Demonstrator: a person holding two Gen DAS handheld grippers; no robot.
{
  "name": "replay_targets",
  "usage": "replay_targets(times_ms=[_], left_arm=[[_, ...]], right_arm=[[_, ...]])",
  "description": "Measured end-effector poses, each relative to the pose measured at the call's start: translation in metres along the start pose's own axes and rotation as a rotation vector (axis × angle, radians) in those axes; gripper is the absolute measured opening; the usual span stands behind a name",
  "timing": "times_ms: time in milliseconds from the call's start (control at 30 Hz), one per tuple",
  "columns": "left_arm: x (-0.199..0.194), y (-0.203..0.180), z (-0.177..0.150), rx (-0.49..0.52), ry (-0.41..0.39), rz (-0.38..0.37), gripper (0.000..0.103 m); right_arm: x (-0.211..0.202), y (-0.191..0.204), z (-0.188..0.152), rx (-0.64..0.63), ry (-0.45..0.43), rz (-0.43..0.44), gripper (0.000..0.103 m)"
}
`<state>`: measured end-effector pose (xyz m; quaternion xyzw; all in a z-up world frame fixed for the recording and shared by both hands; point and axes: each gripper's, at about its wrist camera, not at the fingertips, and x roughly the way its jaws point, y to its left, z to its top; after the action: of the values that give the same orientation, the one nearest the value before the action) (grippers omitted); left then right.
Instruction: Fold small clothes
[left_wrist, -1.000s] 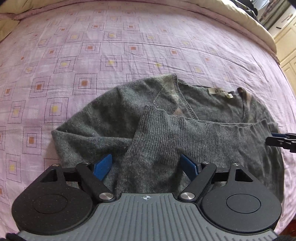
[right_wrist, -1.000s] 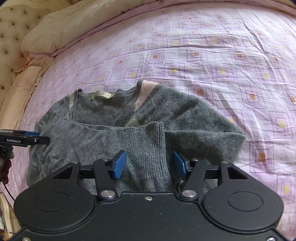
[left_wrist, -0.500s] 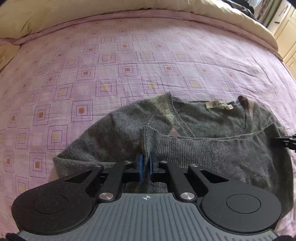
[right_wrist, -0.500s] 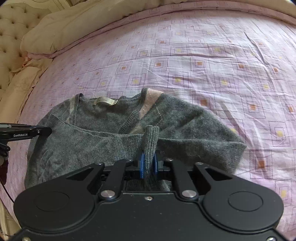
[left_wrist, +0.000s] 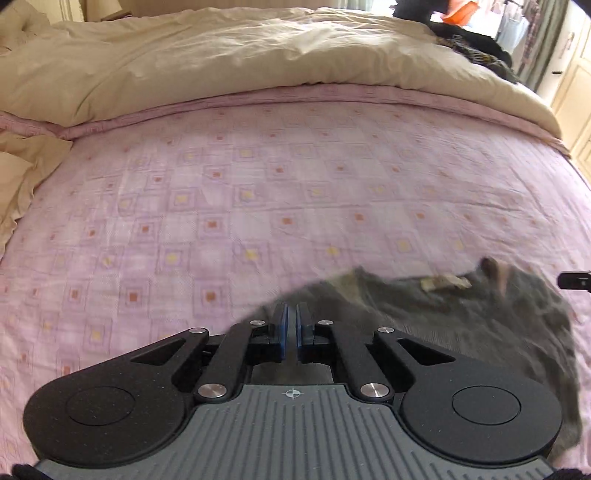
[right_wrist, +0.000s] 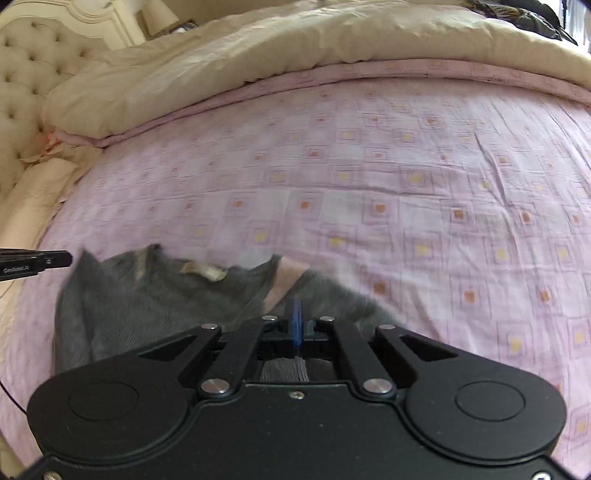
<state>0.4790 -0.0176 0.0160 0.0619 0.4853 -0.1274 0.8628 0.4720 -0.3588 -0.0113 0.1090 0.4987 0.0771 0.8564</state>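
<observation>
We hold the grey sweater (right_wrist: 155, 306) by both claws, left claw (left_wrist: 290, 328) and right claw (right_wrist: 296, 325) clamped on its ribbed hem. It hangs lifted off the bed (right_wrist: 406, 155) (for the next fold, we judge).

The sweater (left_wrist: 461, 317) is blurry, and the left gripper (left_wrist: 290, 332) hides its near edge. Its tag (right_wrist: 203, 272) is too smeared to read. The bed (right_wrist: 369, 177) runs past every edge.

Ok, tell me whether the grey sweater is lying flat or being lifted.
Lifted, partly folded. The grey sweater bunches up off the pink bedspread, its ribbed edge pinched in the shut right gripper; the left gripper is shut in grey knit too.
</observation>
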Motion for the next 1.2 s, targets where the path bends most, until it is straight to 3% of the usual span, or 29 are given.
replay_targets(times_ms=[67, 133, 233, 267, 300, 333, 367, 400, 567, 633, 667, 700, 733, 800, 1000, 1100, 1200], left_arm=[[0.022, 0.005, 0.007, -0.021, 0.038, 0.019, 0.005], [0.038, 0.014, 0.008, -0.047, 0.093, 0.026, 0.005], [0.039, 0.019, 0.005, -0.076, 0.097, -0.015, 0.005], [0.037, 0.019, 0.004, -0.077, 0.097, -0.039, 0.006], [0.034, 0.018, 0.001, -0.071, 0.106, -0.065, 0.011], [0.033, 0.017, -0.002, -0.065, 0.114, -0.085, 0.024], [0.032, 0.016, -0.005, -0.06, 0.119, -0.105, 0.031], [0.032, 0.015, -0.008, -0.054, 0.124, -0.125, 0.039], [0.047, 0.007, -0.016, -0.052, 0.184, -0.129, 0.043], [0.054, 0.006, -0.016, -0.058, 0.184, -0.138, 0.043], [0.055, 0.006, -0.015, -0.059, 0.18, -0.142, 0.043], [0.055, 0.005, -0.015, -0.059, 0.172, -0.142, 0.042], [0.054, 0.005, -0.016, -0.057, 0.162, -0.143, 0.034], [0.051, 0.003, -0.017, -0.048, 0.143, -0.135, 0.005], [0.003, 0.002, -0.018, -0.05, 0.033, -0.112, 0.005], [-0.001, 0.008, 0.0, -0.074, -0.006, -0.11, 0.005], [0.026, 0.008, 0.014, -0.049, 0.012, -0.041, 0.009]], right_arm=[[0.019, -0.009, 0.006, 0.046, 0.041, 0.002, 0.006], [0.027, -0.012, 0.006, 0.065, 0.063, 0.032, 0.015], [0.021, -0.009, -0.003, 0.052, 0.067, 0.096, 0.019], [0.018, -0.009, -0.009, 0.047, 0.07, 0.116, 0.028], [0.018, -0.01, -0.015, 0.042, 0.077, 0.13, 0.047], [0.018, -0.009, -0.02, 0.032, 0.088, 0.135, 0.054], [0.021, -0.008, -0.024, 0.015, 0.098, 0.129, 0.059], [0.024, -0.007, -0.028, -0.003, 0.11, 0.119, 0.059], [0.034, 0.001, -0.033, -0.031, 0.099, 0.104, 0.057], [0.035, 0.006, -0.031, -0.044, 0.091, 0.098, 0.039], [0.035, 0.01, -0.03, -0.069, 0.088, 0.074, 0.011], [0.035, 0.013, -0.03, -0.091, 0.086, 0.056, 0.012], [0.034, 0.017, -0.03, -0.106, 0.084, 0.053, 0.011], [0.025, 0.023, -0.032, -0.121, 0.065, 0.072, 0.01], [-0.024, 0.035, -0.018, -0.188, -0.05, 0.052, 0.01], [-0.008, 0.027, 0.007, -0.171, -0.043, -0.005, 0.01], [0.031, 0.013, 0.019, -0.126, 0.017, -0.068, 0.01]])
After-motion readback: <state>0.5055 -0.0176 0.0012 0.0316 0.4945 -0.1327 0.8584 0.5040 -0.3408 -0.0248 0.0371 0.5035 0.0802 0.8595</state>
